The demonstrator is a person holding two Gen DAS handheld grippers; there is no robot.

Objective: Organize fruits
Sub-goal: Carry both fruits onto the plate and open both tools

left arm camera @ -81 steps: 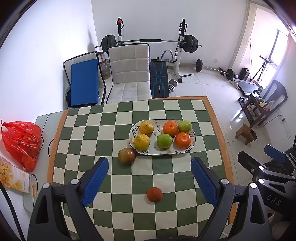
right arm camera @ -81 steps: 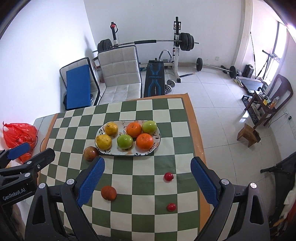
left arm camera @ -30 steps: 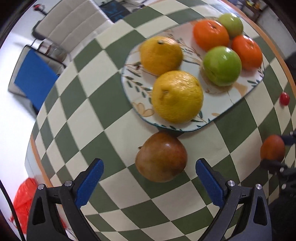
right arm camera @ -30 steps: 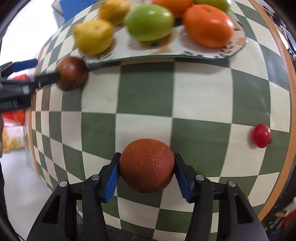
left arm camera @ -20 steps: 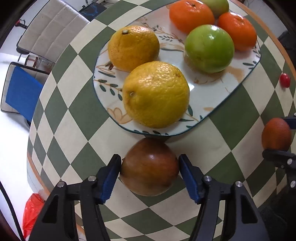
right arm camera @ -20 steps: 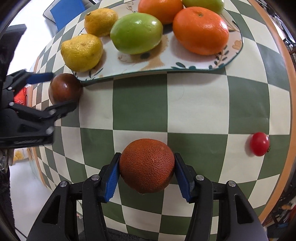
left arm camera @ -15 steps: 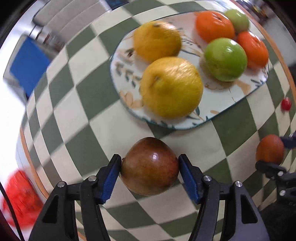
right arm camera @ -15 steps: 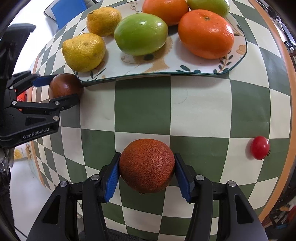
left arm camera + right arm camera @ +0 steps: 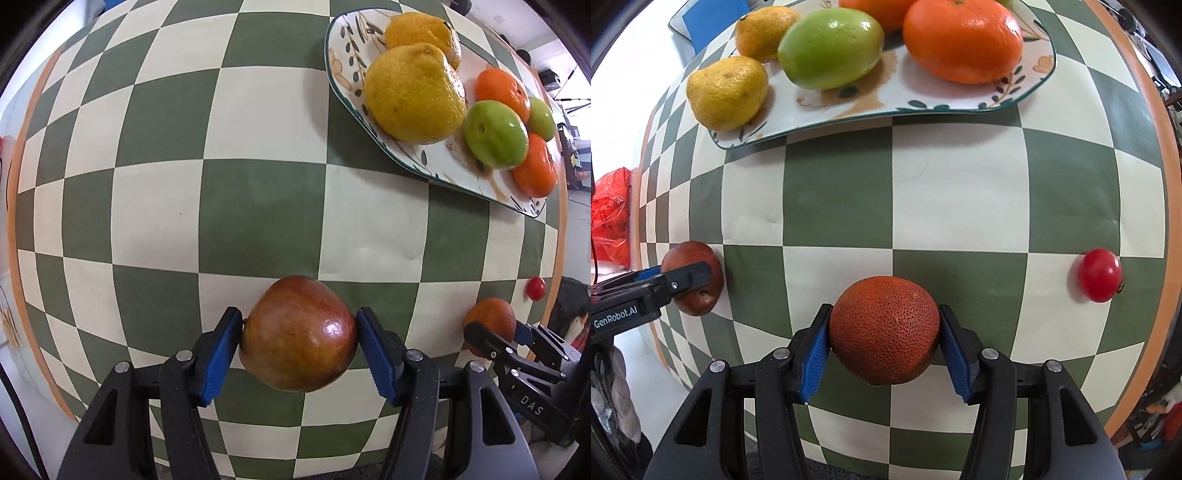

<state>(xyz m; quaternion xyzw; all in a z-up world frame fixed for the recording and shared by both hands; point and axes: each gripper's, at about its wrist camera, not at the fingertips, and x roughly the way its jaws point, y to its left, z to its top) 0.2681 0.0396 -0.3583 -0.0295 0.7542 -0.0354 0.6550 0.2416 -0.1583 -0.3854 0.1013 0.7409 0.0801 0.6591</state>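
On the green-and-cream checked tablecloth (image 9: 258, 221) an oblong plate (image 9: 1030, 74) painted with leaves holds six fruits: seen from the right wrist, two yellow citrus (image 9: 727, 98) lie at its left end, a green fruit (image 9: 831, 48) in the middle, and a large orange (image 9: 962, 44) on the right; the left wrist view shows a second orange (image 9: 502, 92) and a second green fruit (image 9: 541, 116) in the row behind. To the left of the cloth a red plastic bag (image 9: 609, 214) lies beyond its edge. The left gripper (image 9: 299, 347) has its blue pads pressed on either side of a red-brown apple (image 9: 297, 334), which sits well apart from the plate with open cloth between. Further right, the right gripper (image 9: 884, 341) is clamped on a dark, rough-skinned orange (image 9: 884, 330). Rightmost, a cherry tomato (image 9: 1100, 275) lies alone near the cloth's orange border. Nothing stands between either held fruit and the plate.
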